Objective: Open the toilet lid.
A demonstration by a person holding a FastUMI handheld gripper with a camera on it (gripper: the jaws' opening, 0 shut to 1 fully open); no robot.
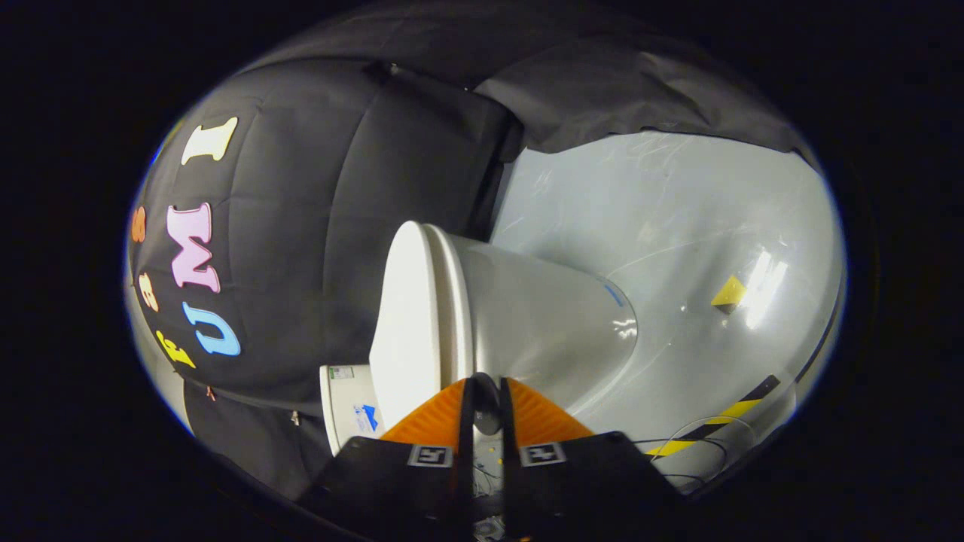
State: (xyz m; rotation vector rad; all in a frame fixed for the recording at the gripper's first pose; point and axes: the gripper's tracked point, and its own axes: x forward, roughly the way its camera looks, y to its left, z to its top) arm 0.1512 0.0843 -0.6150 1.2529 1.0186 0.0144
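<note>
The white tank (348,410) sits left of the closed toilet lid (403,324), whose edge lies just ahead of the gripper (486,391), its orange fingers (433,421) nearly together, holding nothing. Rightward, the bowl (542,316), then open grey floor (700,226).

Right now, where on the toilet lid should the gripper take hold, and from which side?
The lid lies closed, flat on the seat above the bowl. Best bet: its thin front rim, just ahead of the fingers, coming at the seam edge-on from the front so one finger can slip under. The gripper is nearly shut there, with only a narrow gap.
</note>
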